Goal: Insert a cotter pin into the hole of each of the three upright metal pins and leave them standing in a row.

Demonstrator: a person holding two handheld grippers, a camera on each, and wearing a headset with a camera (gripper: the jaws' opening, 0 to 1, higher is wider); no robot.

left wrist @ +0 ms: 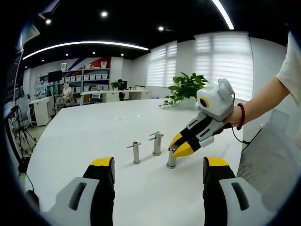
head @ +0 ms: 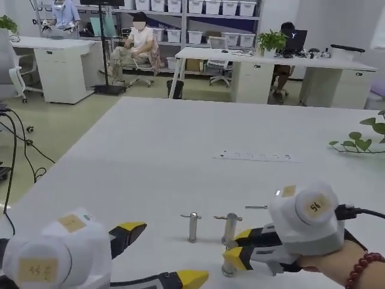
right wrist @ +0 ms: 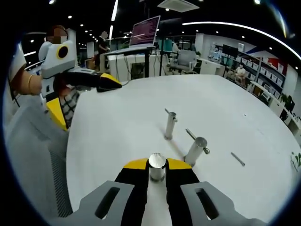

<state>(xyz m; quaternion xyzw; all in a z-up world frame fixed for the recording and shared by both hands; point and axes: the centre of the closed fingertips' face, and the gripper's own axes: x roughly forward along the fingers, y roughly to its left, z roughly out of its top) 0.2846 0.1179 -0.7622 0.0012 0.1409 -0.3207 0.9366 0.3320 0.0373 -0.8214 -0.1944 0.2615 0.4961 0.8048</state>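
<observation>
The left gripper (head: 161, 253) and right gripper (head: 236, 248) share white housings, black yellow-tipped jaws and tan stickers (head: 317, 206). Behind the right gripper: black cable (head: 361, 212), red bead bracelet (head: 361, 268), white sleeve (left wrist: 291, 66).

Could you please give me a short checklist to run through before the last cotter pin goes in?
1. Right gripper shut on the third pin: ok.
2. Third pin standing upright on the table: ok.
3. Left gripper open and empty, free to fetch: ok.
4. Loose cotter pin in sight, lying flat on the table beyond the row: ok.
5. Third pin's hole turned towards the left gripper: cannot tell.
6. Far pin and middle pin each carrying a cotter pin: ok.
</observation>
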